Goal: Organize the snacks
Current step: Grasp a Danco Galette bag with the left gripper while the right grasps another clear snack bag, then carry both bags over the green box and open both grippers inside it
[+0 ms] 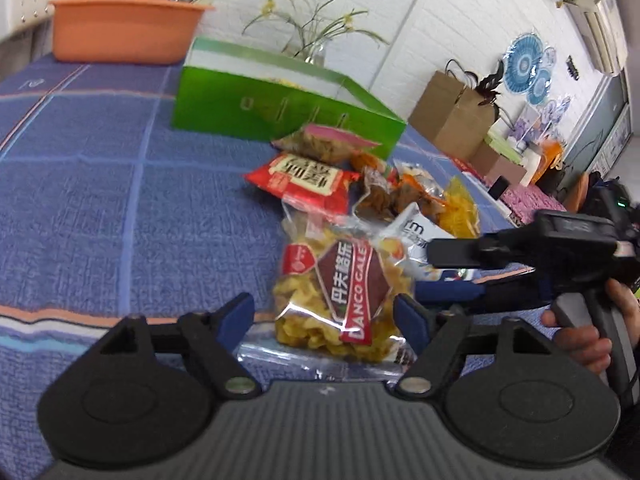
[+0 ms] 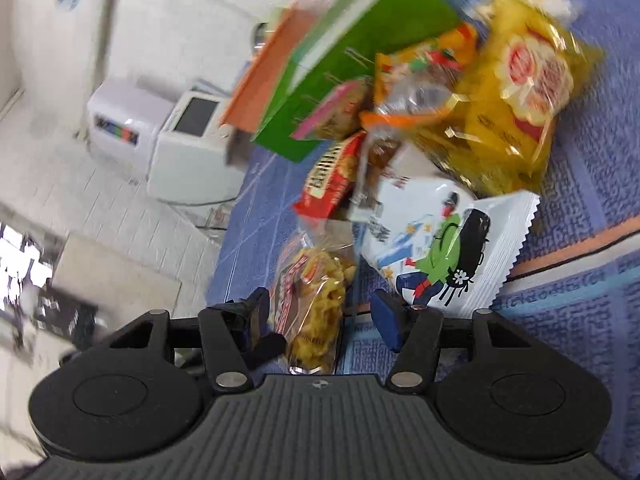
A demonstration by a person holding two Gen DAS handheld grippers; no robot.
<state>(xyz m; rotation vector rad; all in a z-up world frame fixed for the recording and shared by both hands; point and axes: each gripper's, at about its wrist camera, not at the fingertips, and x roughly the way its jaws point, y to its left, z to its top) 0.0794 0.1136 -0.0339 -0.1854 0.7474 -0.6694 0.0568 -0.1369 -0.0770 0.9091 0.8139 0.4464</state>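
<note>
Left tool (image 1: pixel 324 314) is spread open around the chips bag (image 1: pixel 340 300); right tool (image 2: pixel 320 314) is open too, green box (image 1: pixel 280 108) at 12 o'clock.

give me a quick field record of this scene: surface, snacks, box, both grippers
surface: blue cloth with orange stripes
snacks: heap beside the box; clear chips bag nearest, red pack behind it, white pack, yellow bag
box: green box, lid off, behind the heap
left gripper: open, fingers either side of the chips bag, contact unclear
right gripper: open, at the same chips bag, coming in from the right in the left view
other: orange tub at the far edge
</note>
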